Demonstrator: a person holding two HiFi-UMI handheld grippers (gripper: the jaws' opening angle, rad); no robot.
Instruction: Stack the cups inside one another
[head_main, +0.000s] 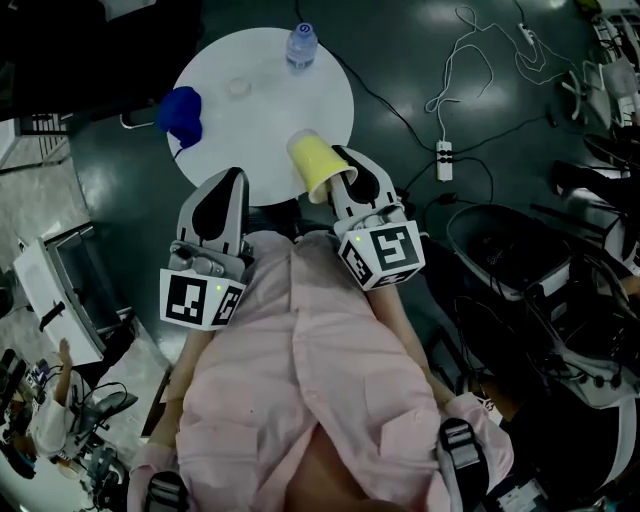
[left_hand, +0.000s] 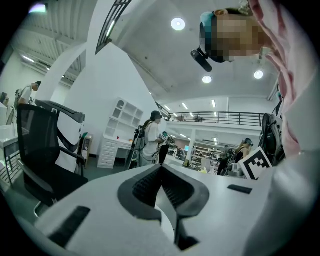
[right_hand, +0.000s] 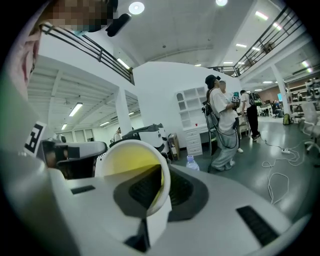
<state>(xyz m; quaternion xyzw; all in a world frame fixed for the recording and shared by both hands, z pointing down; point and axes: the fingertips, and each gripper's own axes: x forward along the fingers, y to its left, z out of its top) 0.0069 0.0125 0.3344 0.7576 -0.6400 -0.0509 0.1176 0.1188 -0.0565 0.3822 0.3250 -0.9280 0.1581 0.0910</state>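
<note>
While the right gripper (right_hand: 161, 175) pinches one wall of a yellow cup (head_main: 312, 160) at the rim, one jaw sits inside the mouth and the other outside. The cup is tilted in the air over the near edge of the round white table (head_main: 270, 120), with its mouth toward the person and its base pointing far.

The left gripper (left_hand: 161, 172) has its jaws pressed together with nothing between them. It is held near the person, just left of the right one and short of the table.

A blue object (head_main: 182, 112) lies at the table's left edge, well apart from the yellow cup. It is probably the second cup, though the head view is too dark to show how it lies. A water bottle (head_main: 301, 45) stands at the far edge.

Handling, as judged: the cup looks light and thin-walled, so it would likely buckle under a hard squeeze. The rim, its stiffest part, seems the right place to hold it, with light pressure. On a smooth tabletop the blue one may slide when the yellow cup is pushed into it, so the free left gripper could steady it.
</note>
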